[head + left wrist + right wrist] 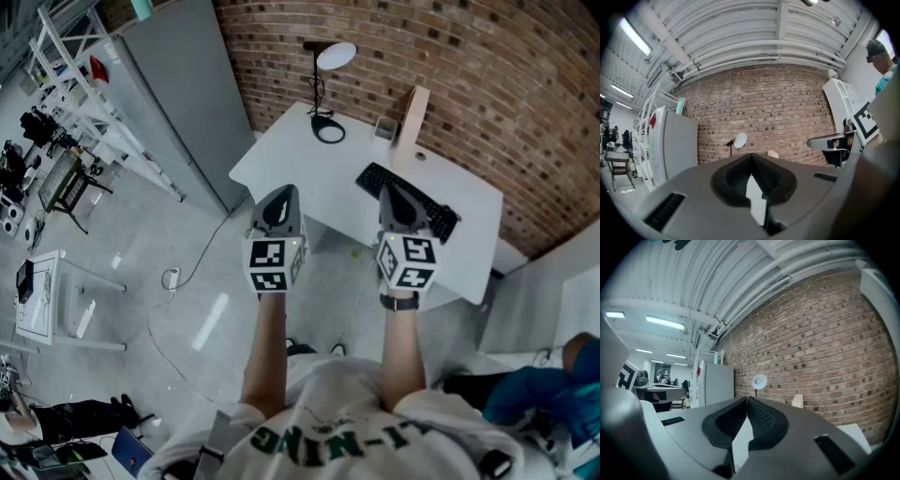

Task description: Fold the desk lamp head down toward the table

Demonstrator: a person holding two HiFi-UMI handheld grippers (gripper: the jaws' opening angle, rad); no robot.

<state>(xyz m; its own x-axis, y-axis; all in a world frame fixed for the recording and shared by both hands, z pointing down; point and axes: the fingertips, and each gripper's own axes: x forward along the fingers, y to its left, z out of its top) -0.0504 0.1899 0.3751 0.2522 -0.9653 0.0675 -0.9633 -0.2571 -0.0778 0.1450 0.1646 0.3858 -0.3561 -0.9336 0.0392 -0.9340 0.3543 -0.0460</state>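
Observation:
A black desk lamp (323, 80) with a round white head (337, 55) stands upright at the far corner of a white table (300, 159), its ring base (329, 130) on the tabletop. The lamp head shows small and far off in the left gripper view (739, 138) and the right gripper view (759, 380). My left gripper (279, 201) is shut and empty, held level just short of the table's near edge. My right gripper (395, 193) is shut and empty too, over the near part of the table by the keyboard. Both are well short of the lamp.
A black keyboard (433, 214) lies on the table under my right gripper. A wooden board (411, 119) leans against the brick wall (506, 103). A grey cabinet (178, 84) stands left of the table, with racks (75, 103) beyond. A cable (202, 258) trails on the floor.

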